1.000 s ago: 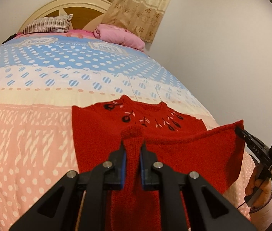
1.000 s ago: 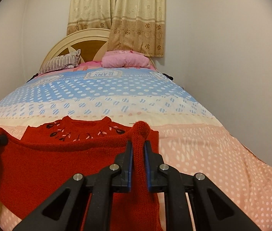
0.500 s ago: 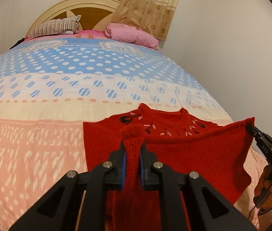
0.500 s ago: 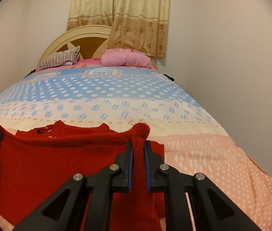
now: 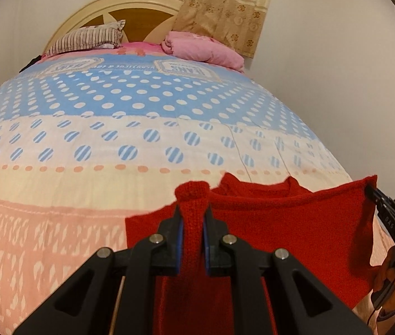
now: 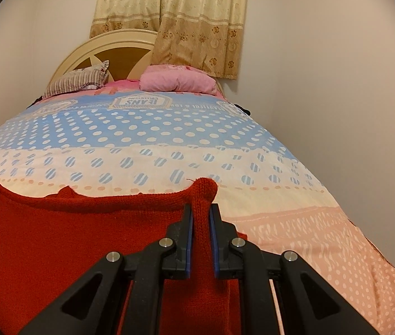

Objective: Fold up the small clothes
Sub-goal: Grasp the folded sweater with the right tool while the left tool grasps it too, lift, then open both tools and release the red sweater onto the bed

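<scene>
A small red knitted sweater [image 5: 295, 223] is held up over the near, pink end of the bed, stretched between the two grippers so that its raised edge runs as a nearly straight line from one to the other. The left gripper [image 5: 192, 217] is clamped on one bunched corner of the knit, which pokes up in a rounded nub above the blue-padded fingers [image 5: 179, 229]. The right gripper [image 6: 200, 217] is pinched in the same way on the opposite corner, and its black tip is also seen from the left wrist view at the far right, biting the cloth's edge. A hand [image 5: 393, 282] is seen below it, wrapped around the handle.

Behind the lifted panel, the back layer of the sweater lies on the polka-dot quilt [image 5: 141, 145] banded in blue, cream and pink; only the neckline points are seen above the raised edge. No container is in view.

Farther back, a striped pillow [image 5: 85, 39] and a folded pink blanket [image 5: 203, 48] are propped against the cream wooden headboard [image 5: 130, 2], with a beige patterned curtain [image 6: 186, 25] hung on the wall behind.

The lower part of the sweater is hidden behind the grippers' black bodies, and whether its bottom touches the quilt cannot be told.
</scene>
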Action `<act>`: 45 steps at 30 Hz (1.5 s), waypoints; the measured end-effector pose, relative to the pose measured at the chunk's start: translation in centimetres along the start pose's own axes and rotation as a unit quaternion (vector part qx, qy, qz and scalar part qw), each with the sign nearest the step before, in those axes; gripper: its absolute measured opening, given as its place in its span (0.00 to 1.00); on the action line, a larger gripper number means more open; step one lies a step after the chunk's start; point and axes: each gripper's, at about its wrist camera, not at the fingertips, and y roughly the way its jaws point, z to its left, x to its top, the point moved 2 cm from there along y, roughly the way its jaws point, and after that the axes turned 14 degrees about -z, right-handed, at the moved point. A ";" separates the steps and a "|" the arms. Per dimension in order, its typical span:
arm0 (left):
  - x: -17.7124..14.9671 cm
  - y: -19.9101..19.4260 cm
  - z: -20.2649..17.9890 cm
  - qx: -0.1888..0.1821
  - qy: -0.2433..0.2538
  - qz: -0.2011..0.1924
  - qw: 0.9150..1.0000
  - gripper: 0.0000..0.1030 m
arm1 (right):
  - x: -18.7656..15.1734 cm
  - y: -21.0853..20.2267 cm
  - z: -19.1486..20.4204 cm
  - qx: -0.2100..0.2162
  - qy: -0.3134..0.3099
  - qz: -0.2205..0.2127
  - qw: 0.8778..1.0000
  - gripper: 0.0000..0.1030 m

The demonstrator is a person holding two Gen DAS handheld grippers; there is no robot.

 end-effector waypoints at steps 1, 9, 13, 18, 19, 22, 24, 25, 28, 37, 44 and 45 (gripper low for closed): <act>0.1 0.5 0.1 0.004 0.001 0.001 1.000 0.11 | 0.1 0.6 0.1 -0.003 -0.001 0.001 1.000 0.10; -0.2 4.4 0.9 0.028 -0.012 0.023 0.999 0.11 | -0.6 5.3 0.8 -0.023 -0.012 0.023 0.999 0.10; -1.0 6.4 0.9 0.041 -0.002 0.040 0.998 0.11 | -2.6 7.7 1.2 -0.030 -0.019 0.054 0.998 0.10; -2.3 8.1 1.5 0.050 -0.006 0.066 0.997 0.14 | -4.1 9.3 0.1 -0.022 0.011 0.089 0.996 0.10; -2.3 8.0 1.5 0.050 -0.007 0.065 0.997 0.14 | -4.2 9.5 -0.1 -0.019 0.017 0.096 0.995 0.10; -2.4 8.2 1.6 0.060 -0.005 0.070 0.996 0.25 | -4.9 10.2 0.0 -0.017 0.019 0.120 0.992 0.10; -2.4 8.4 1.9 0.077 -0.006 0.072 0.994 0.38 | -5.4 11.1 0.2 -0.019 0.015 0.145 0.989 0.10; -2.4 8.3 1.9 0.076 -0.009 0.072 0.994 0.41 | -5.5 11.4 0.3 -0.020 0.012 0.153 0.988 0.10; -2.2 7.5 2.3 0.081 -0.014 0.074 0.994 0.50 | -5.5 11.3 0.5 -0.025 -0.001 0.154 0.988 0.12; -2.2 -1.5 2.3 0.099 0.049 0.013 0.994 0.57 | -2.8 2.9 -5.0 -0.018 0.137 0.055 0.989 0.42; -6.0 -6.3 -0.4 0.051 0.050 0.004 0.997 0.67 | -6.1 -5.4 -6.7 0.005 0.154 0.064 0.986 0.47; -6.5 -6.4 -0.9 0.046 0.053 0.006 0.998 0.67 | -6.9 -5.9 -6.3 0.010 0.142 0.073 0.987 0.47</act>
